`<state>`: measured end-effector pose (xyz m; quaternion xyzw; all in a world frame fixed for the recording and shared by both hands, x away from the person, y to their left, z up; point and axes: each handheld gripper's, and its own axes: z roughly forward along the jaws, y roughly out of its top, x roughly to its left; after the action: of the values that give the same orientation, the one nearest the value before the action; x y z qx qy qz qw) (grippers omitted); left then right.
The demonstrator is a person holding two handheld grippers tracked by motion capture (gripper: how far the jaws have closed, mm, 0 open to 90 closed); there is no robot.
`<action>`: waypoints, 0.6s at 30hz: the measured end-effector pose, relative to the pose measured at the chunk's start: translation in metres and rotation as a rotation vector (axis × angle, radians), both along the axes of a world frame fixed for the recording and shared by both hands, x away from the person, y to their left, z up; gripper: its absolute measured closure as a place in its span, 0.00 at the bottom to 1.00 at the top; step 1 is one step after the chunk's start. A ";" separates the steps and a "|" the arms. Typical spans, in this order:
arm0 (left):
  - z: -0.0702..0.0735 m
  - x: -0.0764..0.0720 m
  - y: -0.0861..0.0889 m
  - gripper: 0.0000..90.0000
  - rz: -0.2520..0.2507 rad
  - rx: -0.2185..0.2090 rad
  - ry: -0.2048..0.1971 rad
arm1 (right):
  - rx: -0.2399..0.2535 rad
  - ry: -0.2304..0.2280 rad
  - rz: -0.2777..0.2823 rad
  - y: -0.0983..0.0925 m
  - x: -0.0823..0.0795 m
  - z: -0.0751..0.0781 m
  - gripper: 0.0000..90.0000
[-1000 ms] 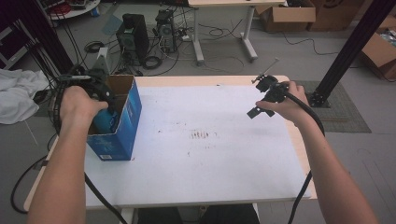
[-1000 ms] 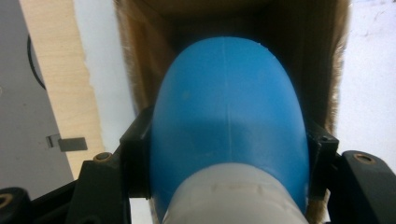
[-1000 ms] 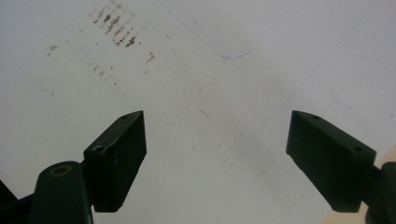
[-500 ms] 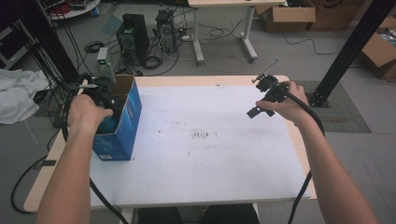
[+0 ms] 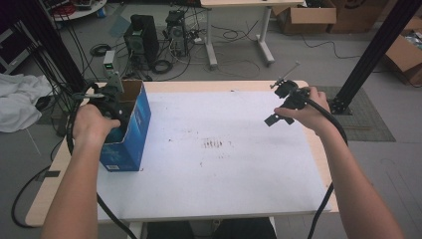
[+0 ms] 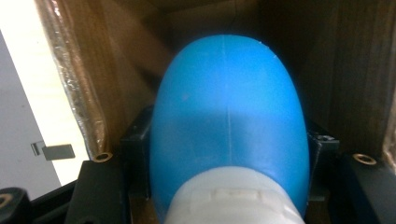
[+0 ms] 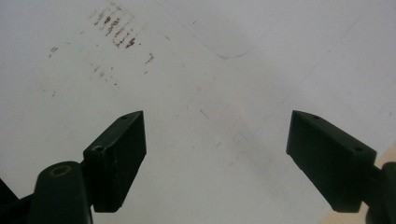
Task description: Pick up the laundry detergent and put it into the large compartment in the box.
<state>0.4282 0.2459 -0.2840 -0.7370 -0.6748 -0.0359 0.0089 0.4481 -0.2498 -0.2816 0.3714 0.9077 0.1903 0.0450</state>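
A blue cardboard box (image 5: 132, 132) stands open-topped at the left of the white table (image 5: 224, 184). My left gripper (image 5: 112, 107) reaches down into its opening, with the hand above it. In the left gripper view, my left gripper (image 6: 229, 142) is shut on a smooth rounded blue object with a white cap (image 6: 229, 107), pressed from both sides, inside the box's brown walls (image 6: 355, 70). My right gripper (image 5: 276, 115) hovers over the right side of the table. Its jaws stand wide open with nothing between them (image 7: 215, 135), over bare tabletop with faint brown smudges (image 7: 114, 23).
Dark smudges (image 5: 214, 144) mark the table's middle. Behind the table lie computer towers (image 5: 142, 35) and tangled cables on the floor. A black post (image 5: 373, 55) rises at the right, cardboard boxes (image 5: 303, 15) stand beyond, and white cloth (image 5: 17, 99) lies at the left.
My left hand has shifted slightly toward the near side over the box opening. The right hand and its open gripper have stayed put.
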 end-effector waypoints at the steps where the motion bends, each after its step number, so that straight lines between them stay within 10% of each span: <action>1: 0.000 0.000 0.000 0.42 0.001 -0.002 -0.001 | -0.001 -0.001 0.002 0.000 0.000 0.000 0.22; 18: -0.001 -0.002 -0.002 0.42 -0.008 0.012 -0.005 | 0.010 0.000 -0.010 -0.007 -0.002 0.001 0.22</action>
<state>0.4258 0.2436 -0.2850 -0.7395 -0.6718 -0.0419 0.0113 0.4465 -0.2567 -0.2806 0.3759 0.9049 0.1949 0.0441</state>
